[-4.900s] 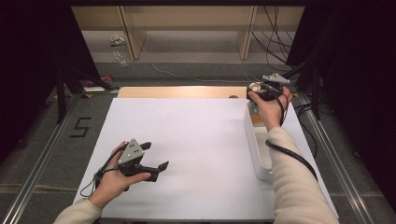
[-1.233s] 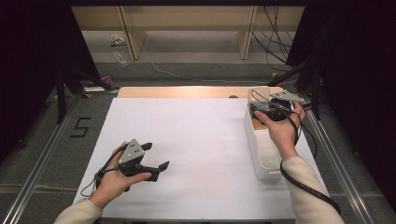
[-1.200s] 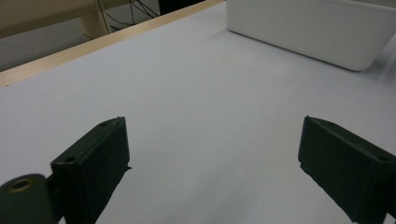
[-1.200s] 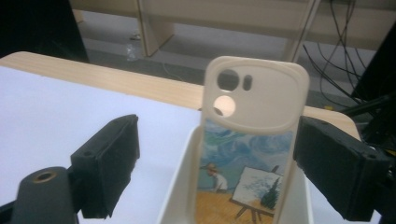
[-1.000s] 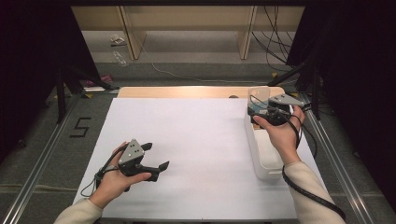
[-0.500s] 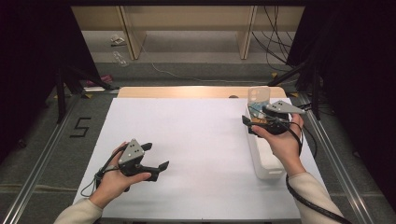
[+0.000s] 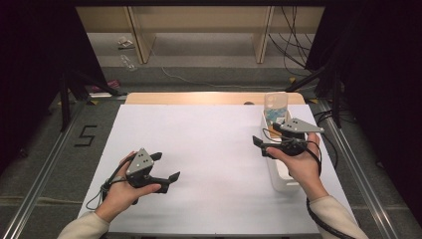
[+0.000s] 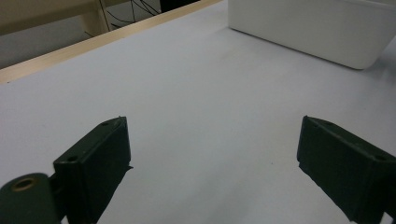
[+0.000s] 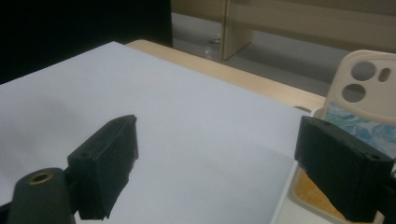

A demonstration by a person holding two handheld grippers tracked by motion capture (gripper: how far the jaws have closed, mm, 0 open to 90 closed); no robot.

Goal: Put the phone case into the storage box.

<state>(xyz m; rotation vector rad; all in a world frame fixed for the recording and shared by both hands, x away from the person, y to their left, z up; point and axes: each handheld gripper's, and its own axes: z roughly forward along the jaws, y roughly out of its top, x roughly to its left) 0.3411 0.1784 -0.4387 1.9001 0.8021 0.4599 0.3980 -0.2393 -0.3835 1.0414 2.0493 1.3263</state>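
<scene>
the big white bench (image 7: 214, 164) lies under both tools. since the earlier pictures the right tool (image 7: 265, 138) has come back toward the person and out over the near-left edge of the long white tub (image 7: 278, 175), where before it was up at the tub's far end. a phone case (image 7: 275, 107) now stands at that far end, just past the right tool; earlier the hand and tool were in that spot.

the left tool (image 7: 164, 169) has stayed where it was, low over the bench, well apart from the tub.

the tub is long, thin and white, and sits right under the right tool. the phone case is pale cream with round camera holes at its top and a blue swirly picture lower down (image 9: 362, 100). it stands up on end, leaning at the tub's far end.

both tools have their jaws wide apart, with nothing between them.
</scene>
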